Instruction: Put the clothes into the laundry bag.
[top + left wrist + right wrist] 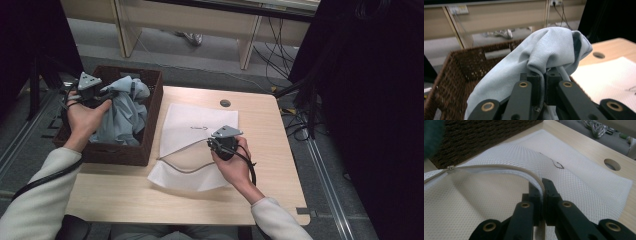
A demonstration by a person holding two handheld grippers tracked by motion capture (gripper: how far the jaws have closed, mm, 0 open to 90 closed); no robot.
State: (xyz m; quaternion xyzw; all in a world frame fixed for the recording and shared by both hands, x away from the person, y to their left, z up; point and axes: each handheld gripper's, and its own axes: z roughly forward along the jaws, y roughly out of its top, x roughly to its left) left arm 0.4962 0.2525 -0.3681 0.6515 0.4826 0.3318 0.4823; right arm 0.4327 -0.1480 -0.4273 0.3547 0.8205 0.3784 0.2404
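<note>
l tool point(543, 82) pinched on blue cloth point(544, 52) over basket point(150, 115), r tool point(542, 192) clamped on mesh bag point(584, 167) zip edge

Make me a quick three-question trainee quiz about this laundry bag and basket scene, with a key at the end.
1. True or false: the left gripper is shut on the light blue garment.
2. What does the right gripper pinch? A) the basket rim B) the zipper edge of the white mesh bag C) a cable
3. Fill in: the garment is lifted over the brown wicker ____.

Key: 1 true. 2 B. 3 basket.
</note>
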